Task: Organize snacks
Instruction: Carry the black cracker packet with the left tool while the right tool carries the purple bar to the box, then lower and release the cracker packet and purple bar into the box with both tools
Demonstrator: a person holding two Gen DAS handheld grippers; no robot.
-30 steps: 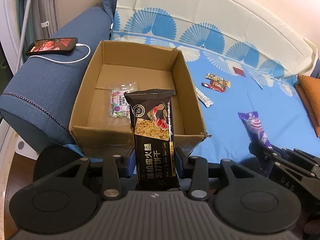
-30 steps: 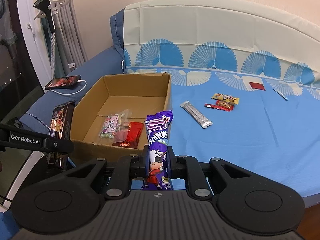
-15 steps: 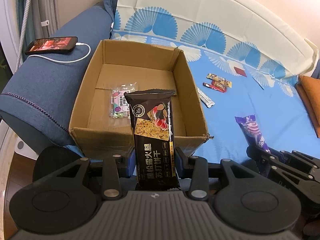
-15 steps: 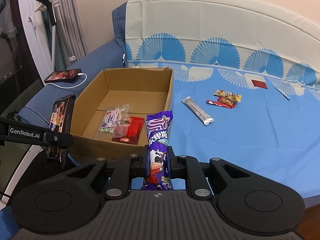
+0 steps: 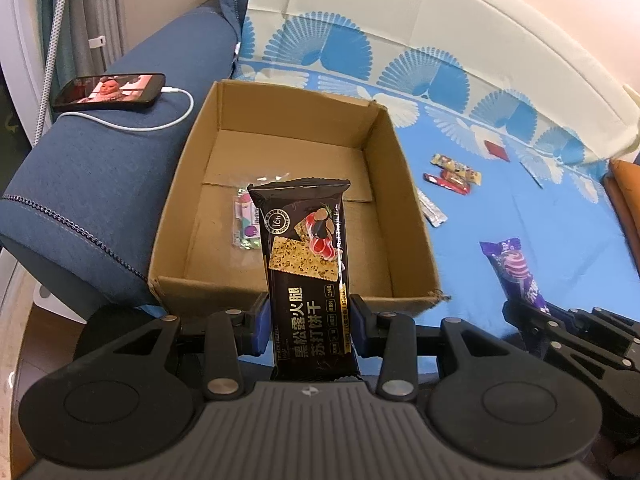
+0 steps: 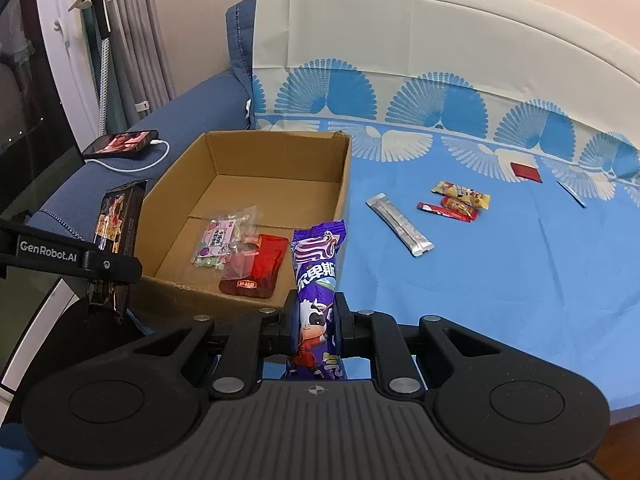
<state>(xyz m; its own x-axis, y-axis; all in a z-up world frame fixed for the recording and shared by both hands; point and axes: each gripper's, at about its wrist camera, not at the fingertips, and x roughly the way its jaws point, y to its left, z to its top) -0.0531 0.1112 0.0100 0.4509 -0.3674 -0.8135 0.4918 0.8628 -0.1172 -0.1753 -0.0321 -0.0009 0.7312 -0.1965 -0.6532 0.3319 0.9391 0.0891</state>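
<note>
A sofa covered in a blue sheet with fan prints (image 6: 500,280) holds an open brown cardboard box (image 5: 404,200) at its left end. Inside the box lie a clear packet of pastel sweets (image 6: 222,242) and a flat red pouch (image 6: 256,268). Just before the box's near wall, the left gripper (image 5: 306,326) pinches a tall black cracker packet (image 5: 306,252) upright. To the box's right, the right gripper (image 6: 316,328) clamps a slim purple wrapper with a cartoon cow (image 6: 316,276). Further right of the box lie a silver stick sachet (image 6: 400,226) and small yellow and red candy wrappers (image 6: 456,200).
</note>
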